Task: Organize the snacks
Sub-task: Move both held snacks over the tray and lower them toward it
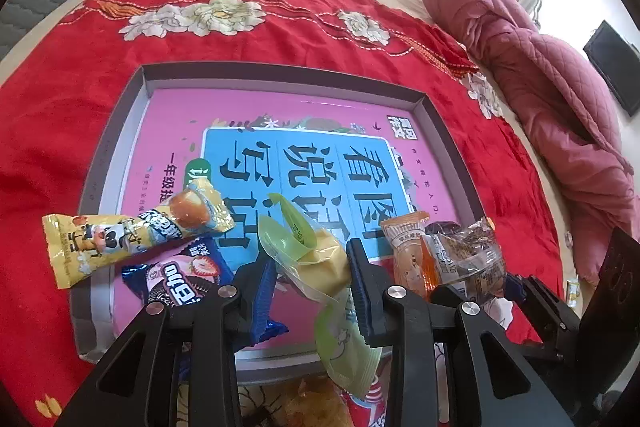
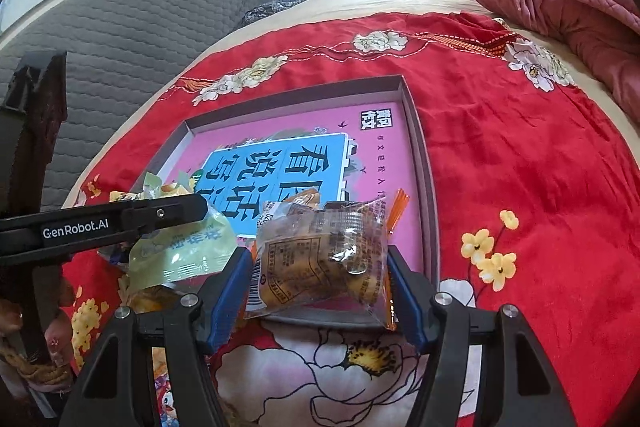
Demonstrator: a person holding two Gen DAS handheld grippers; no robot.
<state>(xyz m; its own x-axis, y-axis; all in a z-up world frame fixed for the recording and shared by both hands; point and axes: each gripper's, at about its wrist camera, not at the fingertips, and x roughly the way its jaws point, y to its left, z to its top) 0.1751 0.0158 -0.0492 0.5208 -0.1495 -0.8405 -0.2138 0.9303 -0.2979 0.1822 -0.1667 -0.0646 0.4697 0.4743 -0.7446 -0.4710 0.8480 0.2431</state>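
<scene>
Left gripper pose: the left gripper [image 1: 310, 267] pointed steeply down over the near edge of the shallow box [image 1: 120, 131], its black arms filling the bottom of its own view.
Left gripper state: its jaws were clamped on a green-and-yellow snack packet [image 1: 316, 259], the blue pads pressing the packet's sides; the packet's lower end hung down below the fingers.
Left gripper seen from the right: in the right wrist view it reached in from the left edge as a long black bar, with the green packet [image 2: 180, 251] hanging under its tip.
Right gripper pose: the right gripper [image 2: 318, 287] also tilted downward, at the box's near right corner, just beside the left gripper.
Right gripper state: its jaws stood fairly wide and gripped a clear bag of brown pastries [image 2: 320, 255], held square between the blue pads.
Box: grey-walled, lying on a red flowered bedspread [image 2: 520, 167], with a pink and blue book cover [image 1: 304, 179] showing on its floor.
Snacks in the box: a yellow cow-print packet [image 1: 132, 239] lay across the left rim, partly over the wall; a blue strawberry cookie packet [image 1: 184, 275] lay just below it, touching it; an orange packet [image 1: 408, 247] sat by the right rim, against the clear bag.
Surroundings: a pink quilt [image 1: 540, 87] was heaped at the far right of the bed.
</scene>
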